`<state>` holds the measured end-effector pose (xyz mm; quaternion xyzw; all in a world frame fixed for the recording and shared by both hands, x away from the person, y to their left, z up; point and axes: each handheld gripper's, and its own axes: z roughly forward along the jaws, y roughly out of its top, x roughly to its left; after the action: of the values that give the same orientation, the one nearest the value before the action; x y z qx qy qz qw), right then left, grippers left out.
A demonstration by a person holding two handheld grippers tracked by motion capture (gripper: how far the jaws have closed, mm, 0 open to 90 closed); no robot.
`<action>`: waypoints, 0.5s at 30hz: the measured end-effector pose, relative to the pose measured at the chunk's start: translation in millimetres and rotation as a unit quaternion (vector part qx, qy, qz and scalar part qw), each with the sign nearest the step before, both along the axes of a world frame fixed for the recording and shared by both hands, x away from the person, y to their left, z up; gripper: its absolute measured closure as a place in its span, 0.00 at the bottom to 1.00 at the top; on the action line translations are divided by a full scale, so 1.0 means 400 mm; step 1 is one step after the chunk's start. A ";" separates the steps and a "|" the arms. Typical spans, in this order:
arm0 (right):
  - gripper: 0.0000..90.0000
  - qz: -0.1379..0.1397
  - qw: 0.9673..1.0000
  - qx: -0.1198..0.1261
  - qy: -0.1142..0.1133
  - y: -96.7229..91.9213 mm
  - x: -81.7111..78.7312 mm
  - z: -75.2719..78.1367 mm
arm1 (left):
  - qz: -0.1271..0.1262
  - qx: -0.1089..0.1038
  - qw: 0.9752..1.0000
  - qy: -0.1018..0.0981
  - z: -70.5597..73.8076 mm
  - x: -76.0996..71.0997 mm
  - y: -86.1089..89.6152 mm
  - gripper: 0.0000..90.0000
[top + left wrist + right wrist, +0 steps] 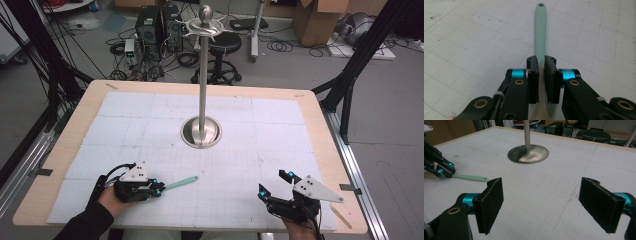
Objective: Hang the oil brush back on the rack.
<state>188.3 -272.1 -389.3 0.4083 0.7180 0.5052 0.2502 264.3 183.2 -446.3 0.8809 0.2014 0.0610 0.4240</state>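
A mint-green utensil lies on the white gridded mat at the front left, its long handle pointing right and slightly away. My left gripper is shut on its near end. In the left gripper view the two black pads press on the utensil where the green handle meets a cream-coloured part, and the handle runs straight ahead to a small hole at its tip. My right gripper rests at the front right, open, with nothing between its pads. Its view shows the left gripper and the green handle at far left.
A tall metal stand with a round dished base rises from the middle of the mat, with curved hooks and a ball at its top. The wooden table edge frames the mat. A wooden stick lies near the front right corner.
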 end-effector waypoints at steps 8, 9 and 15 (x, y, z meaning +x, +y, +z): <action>0.20 0.001 1.000 0.003 0.001 0.000 0.000 0.000 | -0.002 -0.040 0.999 -0.002 0.016 -0.003 0.012 0.91; 0.21 0.003 1.000 0.004 0.001 -0.001 0.000 0.000 | -0.002 -0.051 0.999 -0.001 0.019 -0.004 0.015 0.91; 0.22 0.025 1.000 0.018 0.001 0.002 0.000 0.002 | -0.005 -0.120 0.993 -0.005 0.041 -0.012 0.030 0.91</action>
<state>188.4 -271.1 -388.3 0.3949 0.7189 0.5240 0.2296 259.4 195.2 -429.9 0.8244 0.2005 0.0386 0.5279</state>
